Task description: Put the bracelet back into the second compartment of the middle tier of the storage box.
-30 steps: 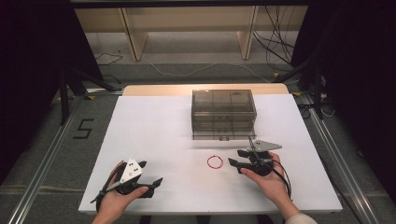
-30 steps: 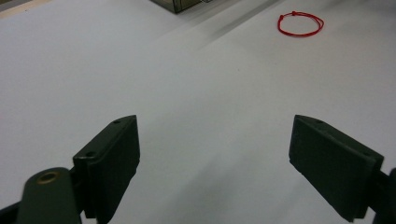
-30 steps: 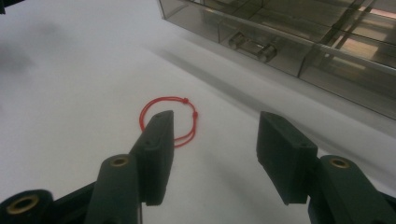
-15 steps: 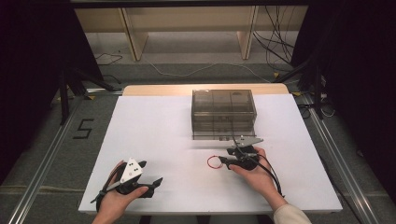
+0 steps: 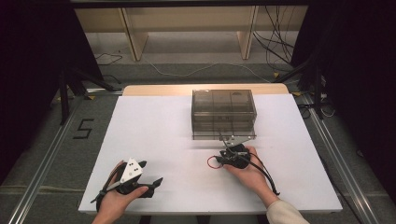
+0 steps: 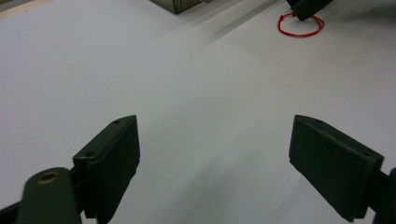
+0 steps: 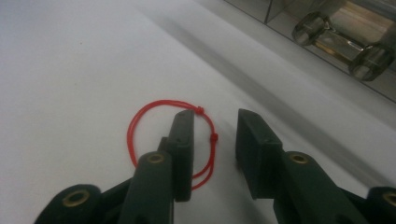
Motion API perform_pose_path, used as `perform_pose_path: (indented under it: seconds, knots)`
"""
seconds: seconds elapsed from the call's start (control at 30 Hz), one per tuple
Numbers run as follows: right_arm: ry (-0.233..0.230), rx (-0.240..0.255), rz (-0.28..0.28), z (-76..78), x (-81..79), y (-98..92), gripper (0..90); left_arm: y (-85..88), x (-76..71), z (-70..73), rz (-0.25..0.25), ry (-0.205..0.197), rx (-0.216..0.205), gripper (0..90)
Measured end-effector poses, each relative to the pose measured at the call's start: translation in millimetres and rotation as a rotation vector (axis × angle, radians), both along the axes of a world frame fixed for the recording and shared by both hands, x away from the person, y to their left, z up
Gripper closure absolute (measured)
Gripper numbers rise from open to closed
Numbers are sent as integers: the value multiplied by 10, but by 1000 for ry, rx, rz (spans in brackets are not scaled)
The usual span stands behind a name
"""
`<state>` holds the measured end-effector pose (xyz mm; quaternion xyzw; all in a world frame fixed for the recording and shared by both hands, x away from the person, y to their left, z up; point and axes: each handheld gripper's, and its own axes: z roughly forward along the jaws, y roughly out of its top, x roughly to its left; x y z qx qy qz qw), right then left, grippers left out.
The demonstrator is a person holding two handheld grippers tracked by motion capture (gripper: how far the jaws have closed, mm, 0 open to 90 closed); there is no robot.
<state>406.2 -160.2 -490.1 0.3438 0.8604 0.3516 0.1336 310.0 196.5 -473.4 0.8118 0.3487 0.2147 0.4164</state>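
Near the drawer box point(image 5: 223, 114), the right gripper point(image 7: 215, 133), jaws just closing, straddles the red string loop's point(image 7: 140, 122) right strand (not yet pinched); close squarely on it.

Bare table point(image 5: 154, 135) lay open left of the smoky box point(image 5: 224, 114), which blocked the way just beyond the right gripper point(image 5: 223, 157) at the red loop point(image 5: 214, 163).

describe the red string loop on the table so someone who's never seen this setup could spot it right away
Start at the white table and find the smoky clear plastic drawer box toward its far side. Just in front of that box, at the tips of the right gripper, lies the red string loop, flat on the surface. It is a thin cord ring with two small knots, and the only red thing on the table.
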Motion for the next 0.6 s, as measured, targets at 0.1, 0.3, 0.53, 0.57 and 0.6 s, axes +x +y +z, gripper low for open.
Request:
perform_pose_path:
  seconds: [0.1, 0.3, 0.53, 0.57, 0.6]
  knots:
    - [-5, -13, -6, 4, 1, 21, 738, 0, -1, 1, 0, 0, 0, 162]
    - [-10, -24, -6, 7, -4, 60, 800, -4, -2, 1, -1, 1, -2, 162]
    - [-3, -19, -3, 6, 1, 70, 844, -7, 0, -1, -3, 2, -2, 162]
    - [1, -22, -1, 7, 2, 73, 861, -7, 0, -1, -3, 2, -2, 162]
    - [1, -22, -1, 7, 2, 73, 861, -8, 0, -1, -4, 2, -2, 162]
